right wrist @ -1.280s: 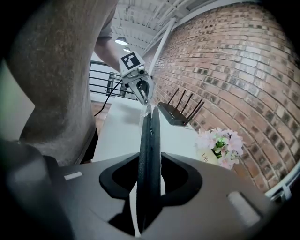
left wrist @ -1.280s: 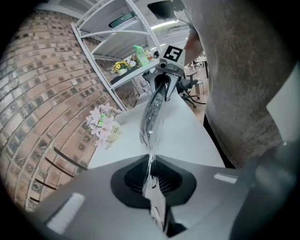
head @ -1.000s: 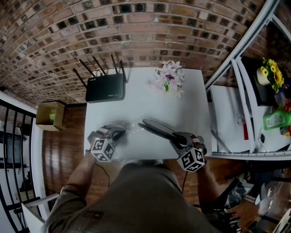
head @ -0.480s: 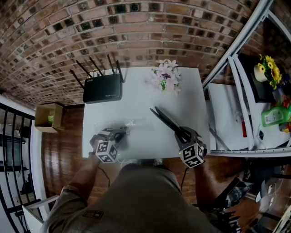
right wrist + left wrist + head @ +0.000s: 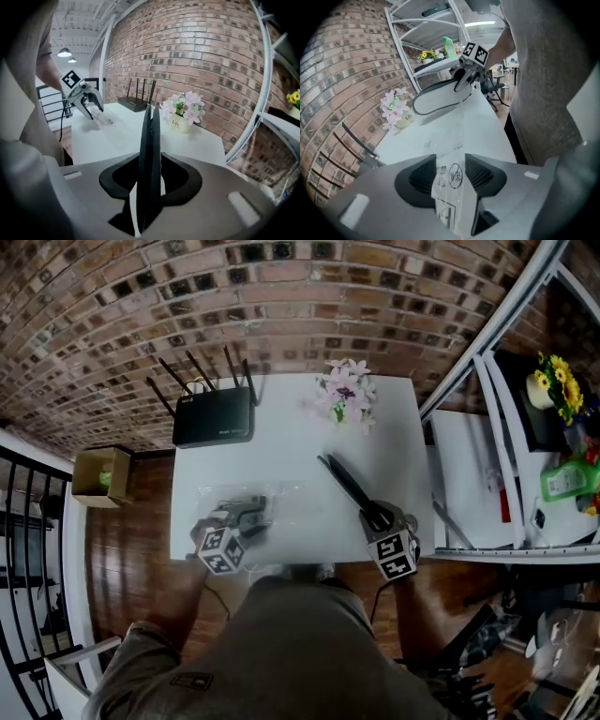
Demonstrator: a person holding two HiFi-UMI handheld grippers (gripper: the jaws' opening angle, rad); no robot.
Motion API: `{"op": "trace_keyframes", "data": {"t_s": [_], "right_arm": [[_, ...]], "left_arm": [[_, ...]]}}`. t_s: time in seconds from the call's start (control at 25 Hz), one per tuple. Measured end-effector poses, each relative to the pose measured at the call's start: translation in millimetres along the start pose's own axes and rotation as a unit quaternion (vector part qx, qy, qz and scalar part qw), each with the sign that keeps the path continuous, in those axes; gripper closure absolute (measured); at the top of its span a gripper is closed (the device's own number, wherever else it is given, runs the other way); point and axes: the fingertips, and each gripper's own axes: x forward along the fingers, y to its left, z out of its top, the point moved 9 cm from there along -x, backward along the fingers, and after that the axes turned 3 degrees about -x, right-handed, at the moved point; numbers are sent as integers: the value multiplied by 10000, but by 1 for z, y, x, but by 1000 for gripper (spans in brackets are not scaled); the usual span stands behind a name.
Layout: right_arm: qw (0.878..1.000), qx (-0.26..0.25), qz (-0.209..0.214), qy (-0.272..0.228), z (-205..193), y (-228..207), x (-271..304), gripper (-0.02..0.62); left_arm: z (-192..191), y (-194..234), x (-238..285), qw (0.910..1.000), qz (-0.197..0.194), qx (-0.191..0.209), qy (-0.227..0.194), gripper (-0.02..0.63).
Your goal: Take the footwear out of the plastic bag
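Black flat footwear (image 5: 348, 483) is out of the bag and stands edge-on in my right gripper (image 5: 375, 514), which is shut on its heel end; the pads clamp it in the right gripper view (image 5: 149, 154). The clear plastic bag (image 5: 289, 502) lies flat on the white table (image 5: 291, 446). My left gripper (image 5: 251, 516) sits at the bag's left end. Its jaws have just been opening, and the printed edge of the bag (image 5: 451, 183) hangs loose between the parted pads. The left gripper view also shows the footwear (image 5: 438, 98) across the table.
A black router (image 5: 216, 418) with several antennas and a small pot of pink flowers (image 5: 345, 397) stand at the table's far side. A metal shelf rack (image 5: 487, 427) with a green bottle (image 5: 567, 486) is at the right. A cardboard box (image 5: 103, 476) sits on the floor at the left.
The left jaws have opened off the bag, which has settled on the table. The right gripper has rolled and swung the footwear away from the bag, toward the right.
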Motion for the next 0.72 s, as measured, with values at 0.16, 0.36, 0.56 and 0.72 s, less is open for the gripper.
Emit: {"op": "trace_keyframes", "data": {"t_s": [0.16,0.36,0.56,0.72], "right_arm": [[9973,731,5,-101,-3,-1,3,457],[9947,1024,-100,-8,-12,0,7,454],[9974,591,-355,231,-15,5,8,449],[9983,-59,-450,362,-11,16,12,446]], "left_arm": [[5,-3,-7,9997,62,-119,-214,392],[11,-7,-15,9989,159,-192,-408,376],[24,-9,-26,9957,449,-332,-741,377],[31,-12,-28,9932,496,-460,-947,379]]}}
